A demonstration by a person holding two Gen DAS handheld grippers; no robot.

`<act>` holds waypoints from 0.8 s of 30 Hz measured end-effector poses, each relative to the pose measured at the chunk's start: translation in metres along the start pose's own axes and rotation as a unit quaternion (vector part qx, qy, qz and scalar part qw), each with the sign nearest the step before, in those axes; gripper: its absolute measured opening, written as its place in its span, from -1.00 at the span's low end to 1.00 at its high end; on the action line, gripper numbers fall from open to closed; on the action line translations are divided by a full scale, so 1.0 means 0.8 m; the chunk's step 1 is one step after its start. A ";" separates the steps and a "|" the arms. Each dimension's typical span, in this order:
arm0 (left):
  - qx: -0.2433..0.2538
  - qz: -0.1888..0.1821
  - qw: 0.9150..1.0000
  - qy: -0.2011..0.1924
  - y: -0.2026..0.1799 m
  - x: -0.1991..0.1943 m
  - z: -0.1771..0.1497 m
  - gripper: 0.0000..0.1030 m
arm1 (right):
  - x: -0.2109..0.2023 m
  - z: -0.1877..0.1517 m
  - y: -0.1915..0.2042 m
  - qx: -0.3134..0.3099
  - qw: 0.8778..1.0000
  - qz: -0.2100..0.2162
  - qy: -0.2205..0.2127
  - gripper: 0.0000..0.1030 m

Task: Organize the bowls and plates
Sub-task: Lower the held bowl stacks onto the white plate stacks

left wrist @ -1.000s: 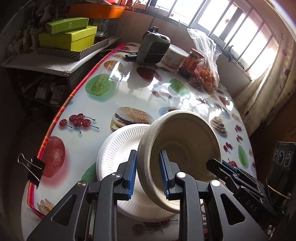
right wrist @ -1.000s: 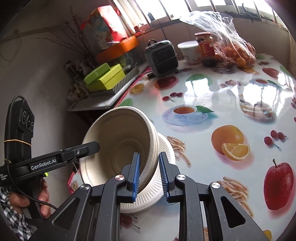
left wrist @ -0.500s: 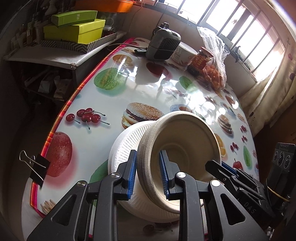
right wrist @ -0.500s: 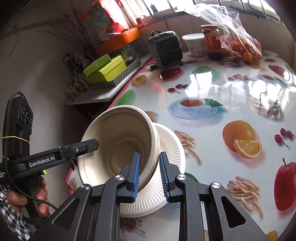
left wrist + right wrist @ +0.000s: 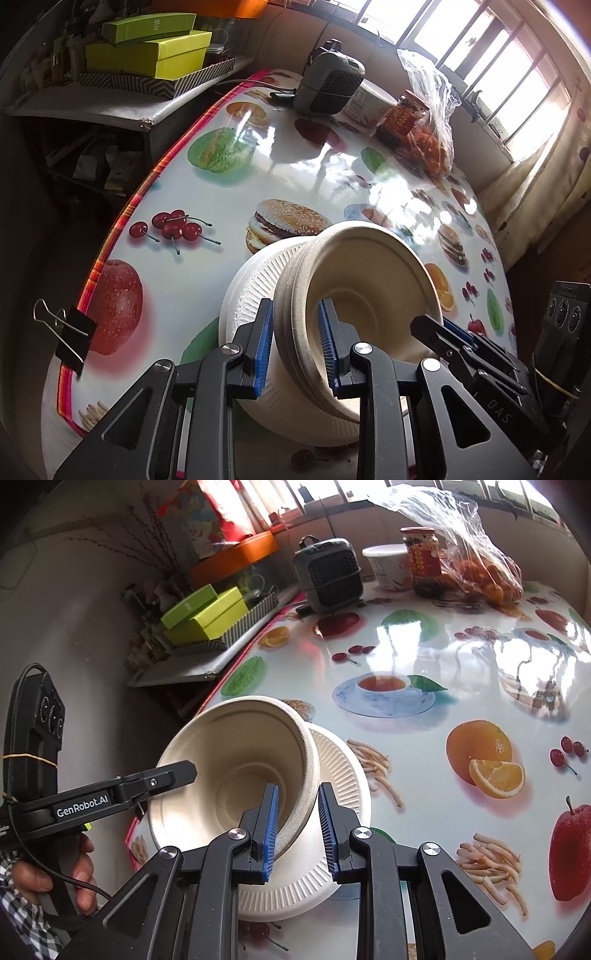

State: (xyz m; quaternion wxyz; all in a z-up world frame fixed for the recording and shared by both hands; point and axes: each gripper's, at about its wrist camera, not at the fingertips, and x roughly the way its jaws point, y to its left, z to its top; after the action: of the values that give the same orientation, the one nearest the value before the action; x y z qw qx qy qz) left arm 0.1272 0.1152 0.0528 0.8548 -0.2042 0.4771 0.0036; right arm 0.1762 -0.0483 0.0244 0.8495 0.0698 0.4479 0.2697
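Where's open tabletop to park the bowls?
Free: the wide stretch of table between the white plates and the heater. Crowded: the far edge, with heater, tub, jar and bag of oranges, and the near corner with the plates.

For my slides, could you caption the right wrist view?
Both grippers clamp tilted beige bowls over white plates.

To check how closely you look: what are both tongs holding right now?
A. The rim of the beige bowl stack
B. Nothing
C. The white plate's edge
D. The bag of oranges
A: the left tongs and right tongs each pinch the rim of the beige bowl stack.
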 end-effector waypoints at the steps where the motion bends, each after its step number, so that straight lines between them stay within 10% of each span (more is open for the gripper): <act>1: 0.000 0.001 1.000 0.000 0.001 0.000 0.000 -0.50 | 0.000 0.001 0.001 -0.002 1.000 0.000 0.000 -0.54; 24: 0.007 -0.003 1.000 -0.011 0.000 -0.003 -0.003 -0.14 | -0.006 0.001 0.004 -0.003 1.000 -0.004 -0.013 -0.13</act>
State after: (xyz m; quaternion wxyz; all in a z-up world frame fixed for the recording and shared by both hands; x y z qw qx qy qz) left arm 0.1238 0.1151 0.0535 0.8616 -0.1996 0.4668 -0.0004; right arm 0.1734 -0.0481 0.0299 0.8564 0.0693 0.4367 0.2666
